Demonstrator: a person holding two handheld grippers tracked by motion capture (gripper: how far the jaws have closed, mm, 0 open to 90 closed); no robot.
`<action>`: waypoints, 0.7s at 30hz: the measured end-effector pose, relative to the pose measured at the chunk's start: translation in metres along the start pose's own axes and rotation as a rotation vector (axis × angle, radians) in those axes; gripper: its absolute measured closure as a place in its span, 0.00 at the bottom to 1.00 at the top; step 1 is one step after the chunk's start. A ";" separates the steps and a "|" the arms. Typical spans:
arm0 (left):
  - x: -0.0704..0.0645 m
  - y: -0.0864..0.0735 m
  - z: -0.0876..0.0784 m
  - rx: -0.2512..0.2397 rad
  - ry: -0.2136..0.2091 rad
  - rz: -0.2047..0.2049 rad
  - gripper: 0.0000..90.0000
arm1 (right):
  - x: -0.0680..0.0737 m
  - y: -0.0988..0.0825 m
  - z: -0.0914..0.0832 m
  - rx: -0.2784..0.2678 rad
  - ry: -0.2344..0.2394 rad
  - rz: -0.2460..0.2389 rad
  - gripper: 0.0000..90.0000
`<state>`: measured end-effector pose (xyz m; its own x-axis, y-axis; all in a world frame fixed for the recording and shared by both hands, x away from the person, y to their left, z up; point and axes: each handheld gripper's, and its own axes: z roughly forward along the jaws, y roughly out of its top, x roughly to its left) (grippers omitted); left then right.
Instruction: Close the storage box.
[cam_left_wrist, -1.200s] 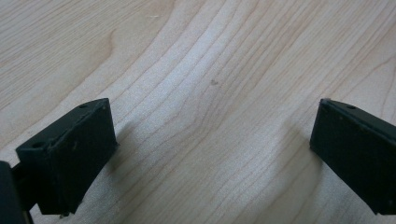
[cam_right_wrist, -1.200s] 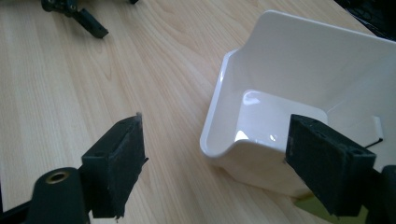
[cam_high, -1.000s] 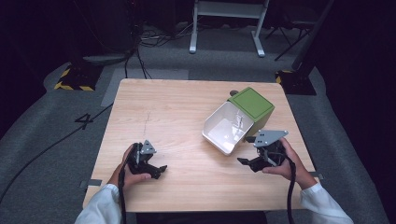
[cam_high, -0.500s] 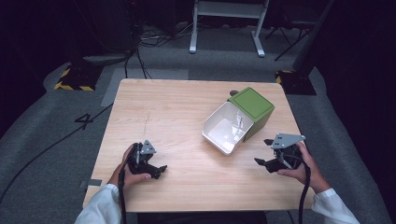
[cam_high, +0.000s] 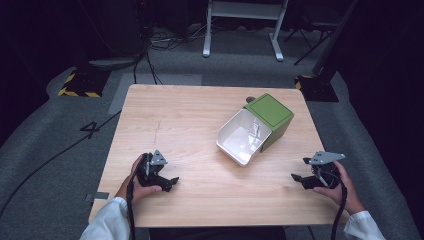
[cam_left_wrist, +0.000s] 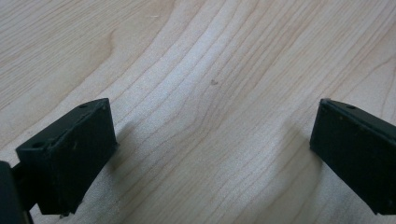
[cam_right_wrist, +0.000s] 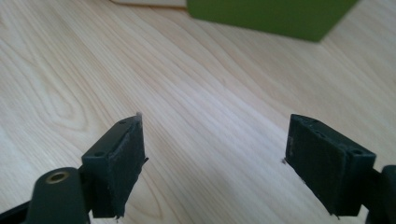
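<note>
A green box (cam_high: 270, 112) lies on its side at the table's right middle, with its white inside (cam_high: 241, 142) facing the front left. In the right gripper view the green box (cam_right_wrist: 273, 16) crosses the top edge. My right gripper (cam_high: 297, 178) rests low near the front right corner, well clear of the box. Its jaws stand open (cam_right_wrist: 215, 163) over bare wood. My left gripper (cam_high: 172, 181) sits at the front left in a hand. Its jaws are spread wide (cam_left_wrist: 212, 149) with nothing between them.
The wooden table (cam_high: 190, 115) has bare wood between the two grippers and across its far left half. Behind it on the grey floor are a white stand (cam_high: 242, 27), cables, and a yellow-black striped block (cam_high: 80, 87).
My right gripper has moved right and toward the front edge, away from the box, and has sunk closer to the table. The left gripper has stayed put.
</note>
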<state>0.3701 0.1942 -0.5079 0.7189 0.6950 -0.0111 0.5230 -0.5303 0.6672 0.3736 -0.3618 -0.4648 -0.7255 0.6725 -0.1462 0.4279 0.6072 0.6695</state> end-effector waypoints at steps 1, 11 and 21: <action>0.000 0.000 0.000 0.000 0.000 0.000 0.01 | -0.002 -0.006 0.000 -0.006 -0.005 0.024 0.22; 0.000 0.000 0.000 0.000 0.000 0.000 0.01 | -0.009 -0.054 -0.008 -0.053 -0.047 0.170 0.20; 0.000 0.000 0.000 0.002 0.005 -0.003 0.01 | -0.008 -0.077 -0.012 -0.078 -0.058 0.237 0.18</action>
<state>0.3696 0.1941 -0.5078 0.7151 0.6990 -0.0094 0.5260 -0.5292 0.6658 0.3402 -0.4187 -0.5068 -0.5768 0.8167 -0.0187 0.5376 0.3968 0.7440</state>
